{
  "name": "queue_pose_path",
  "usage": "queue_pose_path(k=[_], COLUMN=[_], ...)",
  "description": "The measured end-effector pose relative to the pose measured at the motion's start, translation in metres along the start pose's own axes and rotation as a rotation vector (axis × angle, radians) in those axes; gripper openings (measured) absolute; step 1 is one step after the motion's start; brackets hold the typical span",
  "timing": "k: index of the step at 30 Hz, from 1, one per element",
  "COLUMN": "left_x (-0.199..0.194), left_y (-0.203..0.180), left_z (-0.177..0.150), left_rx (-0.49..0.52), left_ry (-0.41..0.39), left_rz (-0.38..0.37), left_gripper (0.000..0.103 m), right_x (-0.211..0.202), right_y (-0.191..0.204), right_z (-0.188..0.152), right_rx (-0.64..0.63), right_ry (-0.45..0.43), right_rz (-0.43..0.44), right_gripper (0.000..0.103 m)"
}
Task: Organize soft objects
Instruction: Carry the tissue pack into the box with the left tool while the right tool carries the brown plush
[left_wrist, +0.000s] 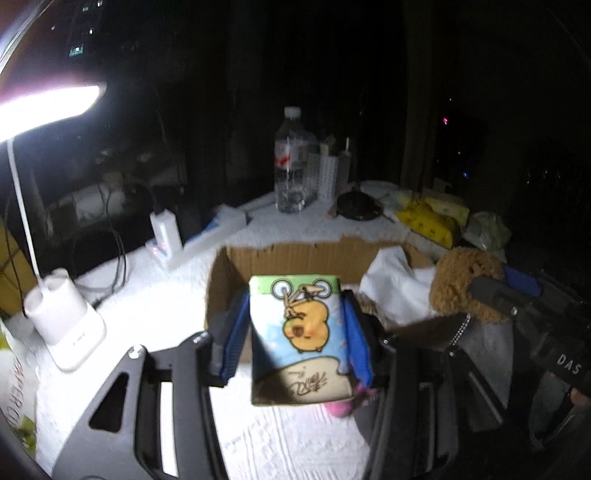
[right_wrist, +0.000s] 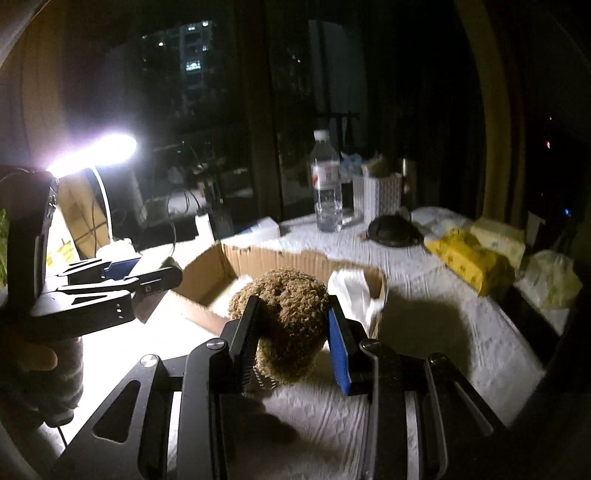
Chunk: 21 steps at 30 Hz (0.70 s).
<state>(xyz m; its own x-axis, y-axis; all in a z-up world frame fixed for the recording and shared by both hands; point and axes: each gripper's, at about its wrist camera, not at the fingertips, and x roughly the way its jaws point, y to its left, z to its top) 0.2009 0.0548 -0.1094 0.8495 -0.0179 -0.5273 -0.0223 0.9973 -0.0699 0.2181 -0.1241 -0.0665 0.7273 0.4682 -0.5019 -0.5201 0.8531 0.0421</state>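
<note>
Your left gripper (left_wrist: 295, 332) is clamped on the tissue pack (left_wrist: 297, 336), w/ the right gripper (right_wrist: 291, 332) squeezing the brown plush toy (right_wrist: 284, 317). Both hang over the near edge of the cardboard box (left_wrist: 280, 254), prob. because that's the drop spot.

Left gripper (left_wrist: 295, 332) frame: black plates with triangular cut-outs and round silver screw heads.
Left gripper finger pads (left_wrist: 236, 332): blue, ribbed.
Right gripper (right_wrist: 291, 343) frame: black, angular, silver screws at the pivots.
Right gripper pads (right_wrist: 338, 350): blue on one finger, the other looks dark.
Marking: white letters "DAS" on the right gripper's black body.
Skin: a bare fingertip (right_wrist: 33, 358) under the left gripper's handle.
</note>
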Motion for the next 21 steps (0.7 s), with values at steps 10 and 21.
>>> queue_pose_path(k=[10, 21], left_x=[0.016, 0.076], left_y=[-0.004, 0.028], left_z=[0.046, 0.025], left_rx=[0.063, 0.013], left_ry=[-0.121, 0.000], left_rz=[0.021, 0.036], left_gripper=[0.049, 0.050], right_x=[0.017, 0.080], right_y=[-0.001, 0.003], right_z=[0.036, 0.027], right_rx=[-0.010, 0.007], right_ry=[-0.052, 0.028], right_rz=[-0.020, -0.013], right_gripper=[0.036, 0.036])
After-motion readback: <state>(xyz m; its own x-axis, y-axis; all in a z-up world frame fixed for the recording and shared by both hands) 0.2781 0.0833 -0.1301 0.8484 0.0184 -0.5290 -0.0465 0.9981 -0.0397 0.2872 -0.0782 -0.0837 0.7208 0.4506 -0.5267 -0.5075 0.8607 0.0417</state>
